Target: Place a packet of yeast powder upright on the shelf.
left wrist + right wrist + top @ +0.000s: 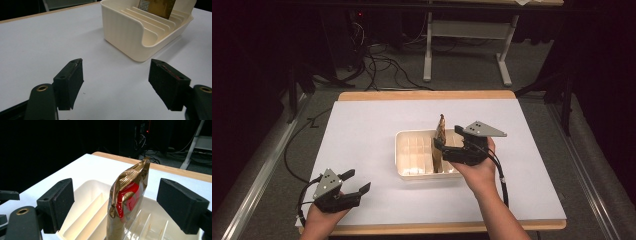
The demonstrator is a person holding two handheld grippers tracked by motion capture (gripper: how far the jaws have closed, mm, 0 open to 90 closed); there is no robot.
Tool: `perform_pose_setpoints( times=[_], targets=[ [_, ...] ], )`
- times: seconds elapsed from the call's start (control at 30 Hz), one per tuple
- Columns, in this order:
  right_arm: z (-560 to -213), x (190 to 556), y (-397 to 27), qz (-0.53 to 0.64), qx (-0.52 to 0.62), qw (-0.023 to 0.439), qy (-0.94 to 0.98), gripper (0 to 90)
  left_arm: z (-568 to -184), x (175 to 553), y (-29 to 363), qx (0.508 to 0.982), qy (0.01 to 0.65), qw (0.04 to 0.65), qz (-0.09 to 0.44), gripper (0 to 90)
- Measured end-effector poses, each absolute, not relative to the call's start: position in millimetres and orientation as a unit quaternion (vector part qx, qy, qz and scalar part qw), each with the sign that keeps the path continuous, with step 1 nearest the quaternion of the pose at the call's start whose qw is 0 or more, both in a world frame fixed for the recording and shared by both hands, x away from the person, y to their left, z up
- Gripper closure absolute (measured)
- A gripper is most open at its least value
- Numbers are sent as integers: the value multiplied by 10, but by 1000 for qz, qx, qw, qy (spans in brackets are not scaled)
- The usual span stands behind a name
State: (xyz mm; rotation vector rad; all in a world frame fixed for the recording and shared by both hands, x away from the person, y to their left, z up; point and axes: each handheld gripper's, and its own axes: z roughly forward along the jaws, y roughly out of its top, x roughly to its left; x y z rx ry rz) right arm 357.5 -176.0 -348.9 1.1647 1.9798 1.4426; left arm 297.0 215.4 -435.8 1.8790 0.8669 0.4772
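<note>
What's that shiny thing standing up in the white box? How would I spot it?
On the white table sits a cream slotted tray. Upright in one slot stands a gold foil packet, between the open right tool. Its red patch and metallic shine mark it out.

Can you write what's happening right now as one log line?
right gripper: open, around pouch, not touching | pouch: upright in tray | left gripper: open, over table

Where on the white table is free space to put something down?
Free: the white table left of the cream slotted tray, and the far strip behind it. Crowded: the tray's right side, where the gold packet stands between the open right gripper pads.
</note>
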Motion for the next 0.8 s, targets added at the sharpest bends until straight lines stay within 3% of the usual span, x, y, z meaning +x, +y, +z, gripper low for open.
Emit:
perform_pose_setpoints(
  times=[0.8],
  targets=[
    [-3495, 3361, -2154, 543, 402, 219, 704, 152, -4356, 3003, 2121, 772, 358, 487, 198, 277]
  ],
)
